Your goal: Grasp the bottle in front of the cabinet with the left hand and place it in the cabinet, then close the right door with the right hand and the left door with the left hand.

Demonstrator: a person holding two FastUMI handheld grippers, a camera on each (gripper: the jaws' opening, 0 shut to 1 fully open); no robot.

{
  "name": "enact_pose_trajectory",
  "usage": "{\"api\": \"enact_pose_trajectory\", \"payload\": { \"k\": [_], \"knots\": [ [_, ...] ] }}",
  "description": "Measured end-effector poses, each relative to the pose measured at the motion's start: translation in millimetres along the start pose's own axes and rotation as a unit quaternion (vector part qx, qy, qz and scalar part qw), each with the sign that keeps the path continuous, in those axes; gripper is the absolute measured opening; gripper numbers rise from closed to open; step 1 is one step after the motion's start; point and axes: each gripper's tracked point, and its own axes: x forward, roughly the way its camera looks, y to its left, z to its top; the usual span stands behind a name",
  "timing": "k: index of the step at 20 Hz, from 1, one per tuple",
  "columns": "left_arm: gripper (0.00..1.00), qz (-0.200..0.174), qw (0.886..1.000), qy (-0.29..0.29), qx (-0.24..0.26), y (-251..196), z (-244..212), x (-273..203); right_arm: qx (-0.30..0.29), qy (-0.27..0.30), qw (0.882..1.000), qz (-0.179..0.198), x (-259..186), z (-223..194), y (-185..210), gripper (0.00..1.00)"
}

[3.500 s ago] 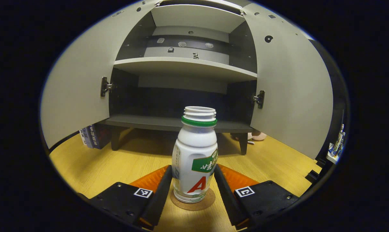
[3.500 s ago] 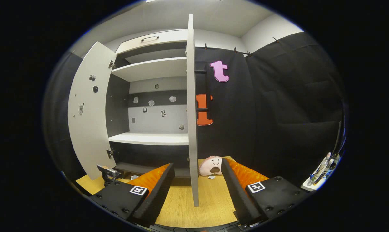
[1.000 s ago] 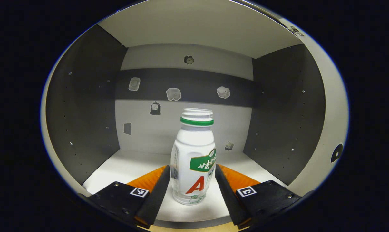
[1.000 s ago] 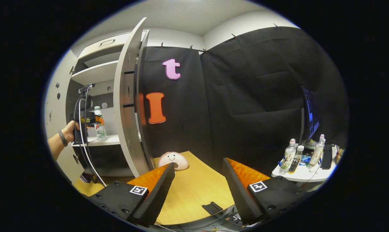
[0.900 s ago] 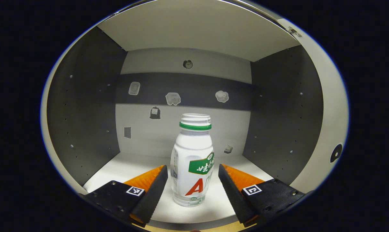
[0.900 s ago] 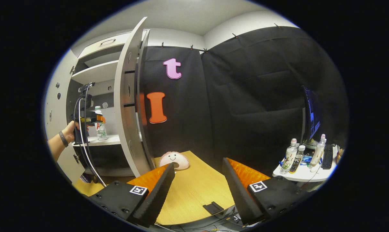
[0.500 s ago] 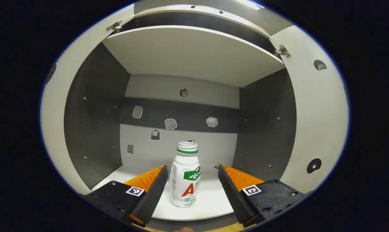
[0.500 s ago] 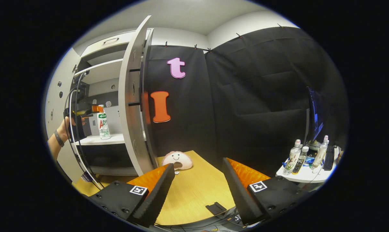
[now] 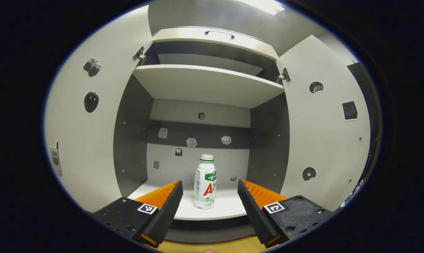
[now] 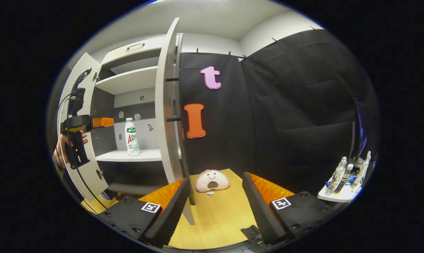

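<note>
The bottle stands upright on the cabinet's middle shelf, near its front edge. Left tongs and right tongs are both spread, empty. A hard-swung right door could topple it.

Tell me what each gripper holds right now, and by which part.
Nothing is held. The left gripper has its jaws open, and the bottle stands free on the cabinet shelf beyond them. The right gripper is open too, with nothing between its jaws.
</note>
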Motion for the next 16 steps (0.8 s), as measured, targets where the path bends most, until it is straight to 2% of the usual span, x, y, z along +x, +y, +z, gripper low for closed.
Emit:
{"api": "enact_pose_trajectory", "payload": {
  "k": [7,12,16],
  "knots": [
    [0.95,0.056,0.998,0.017,-0.015,26,-65,-82,-0.008,0.001,0.999,0.048,6,4,31,0.98],
    [0.95,0.089,0.996,0.024,0.009,37,-98,-136,-0.015,0.006,0.997,0.072,14,3,51,0.98],
    [0.95,0.096,0.994,0.045,-0.009,41,-125,-166,-0.014,0.009,0.996,0.085,22,5,64,0.98]
  ]
}}
